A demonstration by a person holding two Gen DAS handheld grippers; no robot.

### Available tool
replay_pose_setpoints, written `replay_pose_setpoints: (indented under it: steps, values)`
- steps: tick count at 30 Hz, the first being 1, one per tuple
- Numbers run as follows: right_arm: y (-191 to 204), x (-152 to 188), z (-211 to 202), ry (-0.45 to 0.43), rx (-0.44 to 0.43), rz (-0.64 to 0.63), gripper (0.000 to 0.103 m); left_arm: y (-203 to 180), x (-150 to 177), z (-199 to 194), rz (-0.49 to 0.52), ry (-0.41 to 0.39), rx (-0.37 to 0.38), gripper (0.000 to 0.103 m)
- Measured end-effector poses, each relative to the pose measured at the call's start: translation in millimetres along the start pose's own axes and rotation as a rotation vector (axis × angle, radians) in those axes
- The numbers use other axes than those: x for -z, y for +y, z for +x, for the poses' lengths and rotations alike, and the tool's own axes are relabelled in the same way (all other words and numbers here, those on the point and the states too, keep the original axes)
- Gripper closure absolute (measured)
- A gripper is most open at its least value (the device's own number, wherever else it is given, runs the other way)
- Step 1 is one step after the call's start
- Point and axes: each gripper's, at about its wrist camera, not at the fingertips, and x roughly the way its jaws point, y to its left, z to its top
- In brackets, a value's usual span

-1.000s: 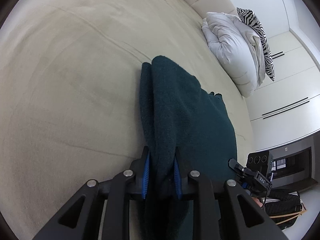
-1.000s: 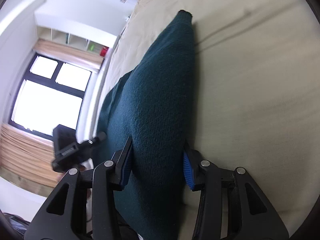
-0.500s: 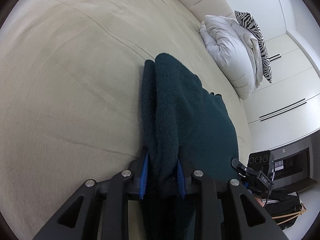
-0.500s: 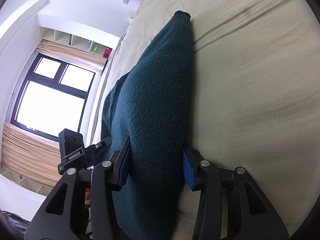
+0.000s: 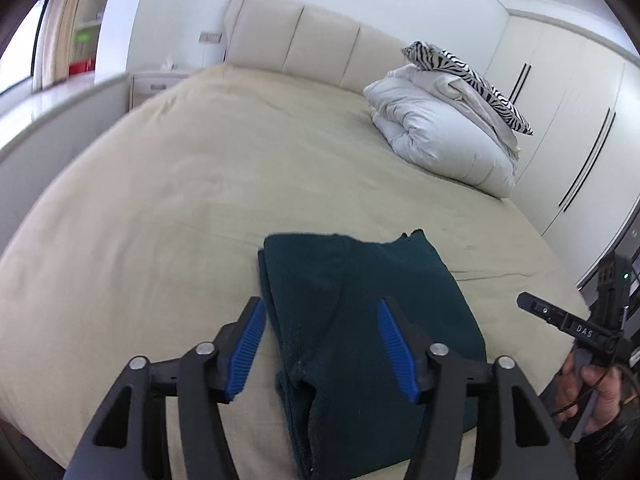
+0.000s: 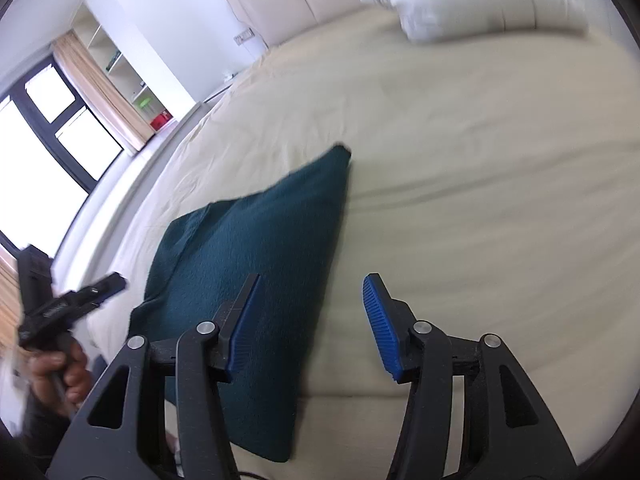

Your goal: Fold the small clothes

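Observation:
A dark teal knit garment [image 5: 360, 320] lies folded flat on the beige bed [image 5: 200, 184], near its front edge. It also shows in the right wrist view [image 6: 256, 256]. My left gripper [image 5: 322, 344] is open, raised above the garment's near left part, holding nothing. My right gripper [image 6: 312, 320] is open and empty, over the garment's right edge and the bare sheet. The right gripper's body shows in the left wrist view [image 5: 576, 324], and the left one in the right wrist view [image 6: 64, 304], each held by a hand.
A folded white duvet [image 5: 440, 136] with a zebra-print pillow [image 5: 468, 76] sits at the far right of the bed, by the padded headboard [image 5: 320, 52]. White wardrobes [image 5: 580, 120] stand at right. A window [image 6: 44, 152] and shelves are at left.
Both grippers have let go of the garment and opened. They have lifted and tilted back, and the garment now lies flat on the bed.

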Motion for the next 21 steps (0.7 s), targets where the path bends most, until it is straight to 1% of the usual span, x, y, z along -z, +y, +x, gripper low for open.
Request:
replay_pose_setpoints:
  steps: [1,2,3,4,5,6,7,8,10,11,13,15,17,20,21]
  values:
    - [8.3,-2.9,-5.5,-0.021,0.025,-0.032,0.051,-4.6,-0.6,-7.4,0.026,-0.036,-0.02,0.021]
    - [19.0,-5.4,-13.6,-0.055,0.055,-0.072,0.047,-12.0,-1.4,-19.5,0.059,-0.098,-0.048,0.016]
    - [28.4,-6.8,-20.3,-0.091,0.078,-0.104,0.043,-16.4,-3.1,-27.6,0.075,-0.14,-0.065,0.005]
    - [39.3,-12.3,-26.7,-0.127,0.093,-0.128,0.04,-21.7,-4.0,-40.0,0.097,-0.205,-0.084,0.0]
    - [50.3,-12.6,-35.1,-0.171,0.104,-0.155,0.033,-25.4,-5.7,-49.3,0.111,-0.257,-0.1,0.0]
    - [60.0,-12.6,-43.2,-0.214,0.117,-0.175,0.021,-30.7,-8.9,-54.0,0.121,-0.285,-0.109,0.0]
    - [68.9,-13.3,-51.5,-0.263,0.139,-0.192,0.015,-32.8,-11.2,-60.8,0.13,-0.313,-0.122,0.0]
    - [77.7,-13.1,-61.0,-0.323,0.168,-0.207,0.005,-35.7,-14.8,-67.2,0.135,-0.34,-0.146,0.0]
    - [93.2,-12.7,-77.6,-0.426,0.205,-0.24,0.002,-37.9,-19.2,-78.6,0.134,-0.373,-0.182,0.0]
    - [101.6,-15.1,-84.0,-0.456,0.212,-0.256,0.002,-39.5,-22.4,-85.3,0.134,-0.398,-0.195,0.0]
    - [112.1,-19.0,-93.3,-0.483,0.212,-0.277,0.001,-42.9,-27.5,-98.8,0.141,-0.444,-0.224,0.0]
    - [119.5,-21.5,-103.8,-0.496,0.199,-0.277,0.001,-43.2,-30.9,-108.2,0.152,-0.44,-0.243,0.0]
    - [125.7,-24.0,-116.5,-0.52,0.177,-0.262,0.001,-42.5,-36.2,-111.7,0.159,-0.414,-0.26,0.0]
    - [127.8,-23.8,-138.1,-0.542,0.145,-0.224,0.001,-39.7,-33.9,-112.5,0.144,-0.401,-0.255,0.0]
    - [128.5,-24.2,-144.0,-0.542,0.133,-0.208,0.0,-38.0,-32.9,-109.3,0.128,-0.382,-0.25,0.0]
